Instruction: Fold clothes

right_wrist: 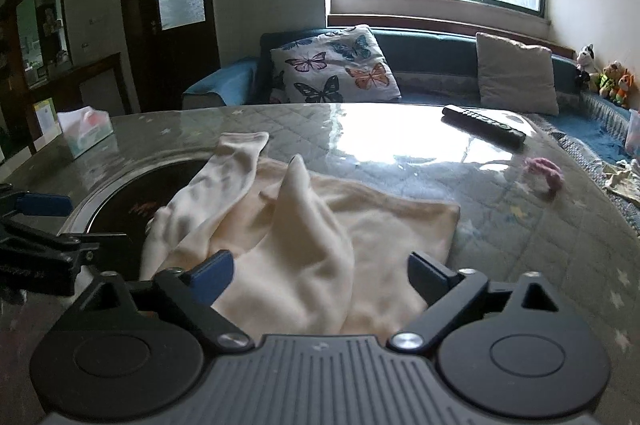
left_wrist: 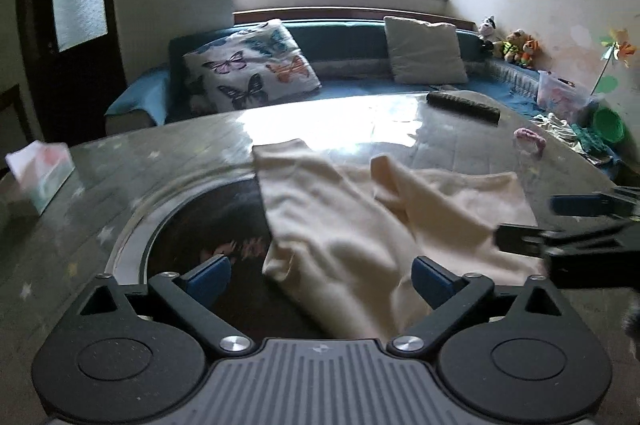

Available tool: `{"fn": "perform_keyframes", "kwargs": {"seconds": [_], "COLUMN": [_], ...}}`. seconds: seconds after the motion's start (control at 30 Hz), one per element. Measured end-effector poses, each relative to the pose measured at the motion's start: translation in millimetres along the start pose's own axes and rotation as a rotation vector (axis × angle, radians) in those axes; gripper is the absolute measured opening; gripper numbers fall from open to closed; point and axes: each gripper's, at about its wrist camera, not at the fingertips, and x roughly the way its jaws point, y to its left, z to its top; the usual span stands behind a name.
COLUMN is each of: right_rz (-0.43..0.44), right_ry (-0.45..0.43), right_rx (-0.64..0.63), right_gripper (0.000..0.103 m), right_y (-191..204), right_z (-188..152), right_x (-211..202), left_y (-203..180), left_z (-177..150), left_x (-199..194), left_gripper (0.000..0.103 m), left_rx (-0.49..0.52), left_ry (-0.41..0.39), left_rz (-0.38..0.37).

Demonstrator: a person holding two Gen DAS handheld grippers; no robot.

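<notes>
A cream garment (left_wrist: 360, 225) lies rumpled on the glass-topped table (left_wrist: 120, 185), one sleeve reaching toward the far side and part of it draped over the dark round inset (left_wrist: 200, 225). My left gripper (left_wrist: 320, 275) hovers over its near edge, jaws wide apart, with cloth below but not pinched. In the right wrist view the same cream garment (right_wrist: 300, 233) has a fold peaked up in its middle. My right gripper (right_wrist: 316, 271) stands open above it, pads clear of the cloth. The right gripper's fingers (left_wrist: 580, 205) show at the right edge of the left wrist view.
A tissue box (left_wrist: 44, 177) sits at the table's left, a remote control (right_wrist: 484, 129) at the far side, a small pink item (right_wrist: 544, 171) to the right. Behind stands a blue sofa (right_wrist: 432, 49) with a butterfly cushion (right_wrist: 336, 65), soft toys and loose clothes.
</notes>
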Motion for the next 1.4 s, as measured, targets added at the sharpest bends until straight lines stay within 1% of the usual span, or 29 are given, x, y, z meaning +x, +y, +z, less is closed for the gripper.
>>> {"fn": "perform_keyframes", "kwargs": {"seconds": [0.07, 0.13, 0.17, 0.27, 0.33, 0.37, 0.4, 0.47, 0.5, 0.57, 0.73, 0.77, 0.8, 0.83, 0.87, 0.9, 0.93, 0.97, 1.0, 1.07, 1.13, 1.27, 1.4], "right_rz": [0.013, 0.021, 0.028, 0.057, 0.072, 0.081, 0.091, 0.109, 0.109, 0.103, 0.083, 0.074, 0.064, 0.055, 0.046, 0.037, 0.029, 0.020, 0.011, -0.015, -0.038, -0.078, -0.108], "right_ry": [0.015, 0.031, 0.040, 0.062, 0.072, 0.076, 0.084, 0.104, 0.108, 0.107, 0.060, 0.049, 0.040, 0.034, 0.028, 0.021, 0.012, 0.003, -0.006, -0.026, -0.045, -0.079, -0.095], "right_rx": [0.005, 0.003, -0.005, -0.026, -0.037, -0.044, -0.047, -0.046, -0.046, -0.043, -0.015, -0.012, -0.005, 0.005, 0.017, 0.026, 0.035, 0.045, 0.055, 0.077, 0.104, 0.158, 0.198], "right_gripper": [0.082, 0.079, 0.072, 0.061, 0.058, 0.051, 0.046, 0.030, 0.020, 0.006, 0.005, 0.005, 0.004, 0.004, 0.004, 0.004, 0.004, 0.004, 0.004, 0.004, 0.004, 0.004, 0.004], "right_y": [-4, -5, -5, -2, 0, 2, 3, 4, 3, 0, -20, -24, -29, -33, -38, -43, -47, -52, -56, -65, -74, -91, -102], "right_z": [9, 17, 20, 27, 30, 31, 32, 33, 33, 32, 32, 32, 32, 31, 31, 30, 29, 27, 26, 23, 18, 4, -15], "right_x": [15, 30, 39, 64, 77, 84, 91, 101, 103, 103, 78, 72, 66, 61, 56, 50, 43, 37, 30, 17, 3, -28, -57], "left_y": [0, 3, 5, 13, 17, 18, 18, 17, 14, 8, -17, -22, -25, -25, -25, -25, -22, -19, -16, -11, -1, 26, 53], "left_z": [5, 9, 10, 13, 18, 20, 24, 31, 34, 41, 48, 48, 46, 44, 42, 39, 37, 35, 33, 29, 28, 22, 12], "left_x": [5, 11, 14, 22, 29, 32, 35, 41, 45, 53, 83, 90, 96, 101, 106, 111, 111, 109, 108, 105, 90, 53, 18], "left_gripper": [0.095, 0.092, 0.090, 0.084, 0.083, 0.082, 0.082, 0.082, 0.082, 0.082, 0.081, 0.076, 0.065, 0.057, 0.042, 0.031, 0.026, 0.015, 0.008, 0.003, 0.001, 0.000, 0.000], "left_rx": [0.002, -0.001, -0.002, -0.014, -0.023, -0.026, -0.028, -0.033, -0.029, -0.016, 0.047, 0.062, 0.074, 0.076, 0.076, 0.077, 0.073, 0.068, 0.063, 0.054, 0.041, -0.017, -0.070], "left_ry": [-0.004, -0.002, 0.000, 0.012, 0.020, 0.021, 0.020, 0.019, 0.020, 0.022, 0.068, 0.080, 0.095, 0.117, 0.139, 0.161, 0.163, 0.165, 0.166, 0.168, 0.136, 0.074, 0.051], "left_rz": [-0.012, -0.016, -0.014, -0.013, -0.020, -0.023, -0.028, -0.040, -0.047, -0.065, -0.082, -0.082, -0.078, -0.079, -0.081, -0.082, -0.079, -0.076, -0.073, -0.067, -0.052, -0.005, 0.041]}}
